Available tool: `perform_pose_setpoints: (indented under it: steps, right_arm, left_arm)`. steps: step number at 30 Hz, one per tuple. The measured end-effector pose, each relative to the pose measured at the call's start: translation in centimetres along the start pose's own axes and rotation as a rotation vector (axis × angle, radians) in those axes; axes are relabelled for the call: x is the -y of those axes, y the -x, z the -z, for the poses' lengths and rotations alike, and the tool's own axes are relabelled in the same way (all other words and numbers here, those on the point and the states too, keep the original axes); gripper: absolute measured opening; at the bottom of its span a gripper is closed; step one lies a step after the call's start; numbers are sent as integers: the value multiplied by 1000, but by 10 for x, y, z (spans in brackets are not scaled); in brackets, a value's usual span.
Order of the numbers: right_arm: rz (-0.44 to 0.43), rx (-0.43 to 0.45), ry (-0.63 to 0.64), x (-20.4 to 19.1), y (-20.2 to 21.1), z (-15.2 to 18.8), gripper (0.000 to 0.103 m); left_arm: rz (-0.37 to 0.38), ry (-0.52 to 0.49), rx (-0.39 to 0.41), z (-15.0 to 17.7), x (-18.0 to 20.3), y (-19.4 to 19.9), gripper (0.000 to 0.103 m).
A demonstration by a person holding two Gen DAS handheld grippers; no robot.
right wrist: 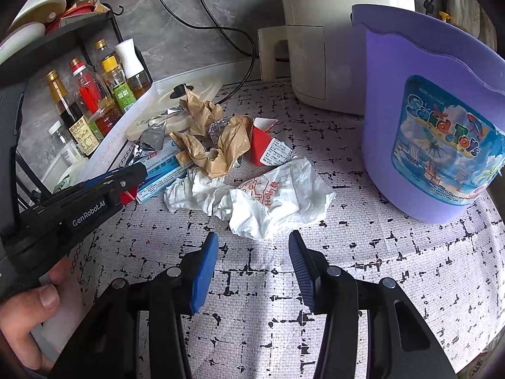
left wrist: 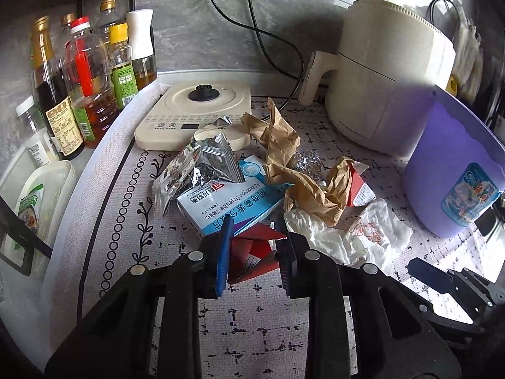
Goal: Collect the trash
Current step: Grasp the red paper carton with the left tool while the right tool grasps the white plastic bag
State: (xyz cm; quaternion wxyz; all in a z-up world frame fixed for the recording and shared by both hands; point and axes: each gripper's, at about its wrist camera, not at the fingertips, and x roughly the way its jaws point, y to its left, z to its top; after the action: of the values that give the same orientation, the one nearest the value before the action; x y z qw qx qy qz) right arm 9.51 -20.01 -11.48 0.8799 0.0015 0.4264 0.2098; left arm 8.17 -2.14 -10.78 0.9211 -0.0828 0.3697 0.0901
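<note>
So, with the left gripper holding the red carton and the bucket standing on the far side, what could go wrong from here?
1. The left gripper pinches the red carton only by its folded top, so it might slip or crush on the way to the purple bucket.
2. The right gripper, open, sits between the carton and the bucket; the two could collide.
3. Closing on the white wrapper may catch the loose white tissue that overlaps it and drag both.

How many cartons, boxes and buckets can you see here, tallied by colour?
Red cartons: 2, one in the left claw, one beside the brown paper
Blue-and-white tablet box: 1
Purple bucket: 1
Total: 4
</note>
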Motion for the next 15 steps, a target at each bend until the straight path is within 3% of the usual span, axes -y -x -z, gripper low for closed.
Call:
perform_pose_setpoints:
  steps: [9, 13, 15]
  right_arm:
    - [-12, -2, 29, -2, -28, -11, 46]
    - [-18, -52, 31, 3, -39, -12, 14]
    - [-27, -37, 48, 2, -32, -15, 7]
  left_arm:
    - [-19, 1, 5, -8, -1, -9, 26]
    - [-19, 4, 5, -13, 0, -10, 26]
    - [-17, -3, 16, -17, 3, -5, 26]
